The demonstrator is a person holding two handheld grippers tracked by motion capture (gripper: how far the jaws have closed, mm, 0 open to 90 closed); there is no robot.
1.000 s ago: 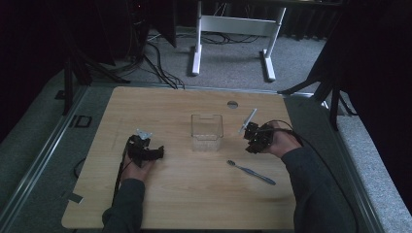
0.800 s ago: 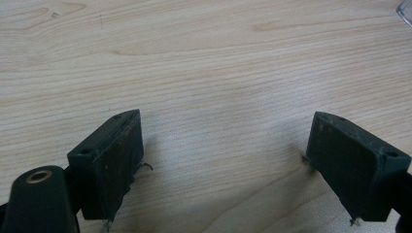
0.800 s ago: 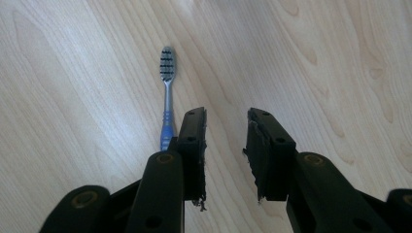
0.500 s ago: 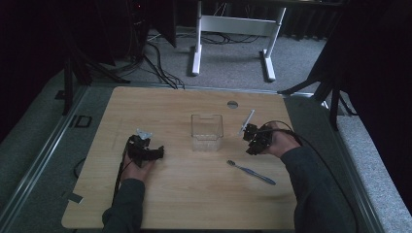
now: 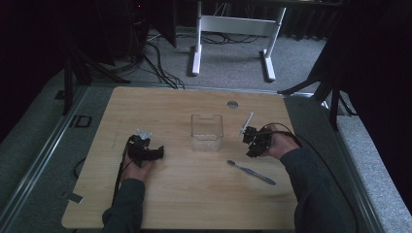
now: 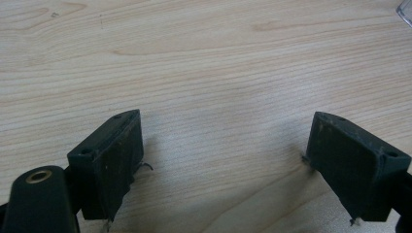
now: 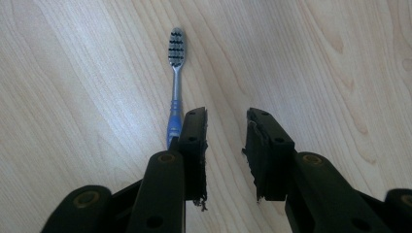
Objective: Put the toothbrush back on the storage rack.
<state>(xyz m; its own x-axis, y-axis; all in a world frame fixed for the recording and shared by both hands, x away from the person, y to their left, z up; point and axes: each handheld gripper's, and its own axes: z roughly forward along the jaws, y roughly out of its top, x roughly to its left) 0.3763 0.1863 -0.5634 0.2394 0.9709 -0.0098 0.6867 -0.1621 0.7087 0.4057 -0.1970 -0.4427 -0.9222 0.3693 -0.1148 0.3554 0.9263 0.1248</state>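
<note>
Toothbrush [image 5: 250, 172] lay flat on the wooden surface [image 5: 184, 204], nearest the person's edge and just forward-right of the clear plastic box [image 5: 207, 132], its bristled head pointing toward the box. It looked light, slim and stiff, with a smooth handle likely to roll or skid if nudged sideways; the blue grip band partway along the handle [image 7: 173, 119] seemed the surest place to pinch it.

Right of the box, the right gripper [image 5: 251, 143] hung just above the brush, its fingers [image 7: 194, 145] half apart with nothing between them; the handle ran beside and under one finger, outside the gap. Left of the box, the left gripper [image 5: 156, 153] rested low over bare wood, fingers [image 6: 109, 160] spread wide and empty. Beyond the box a small round hole [image 5: 232, 104] marked the far side.
</note>
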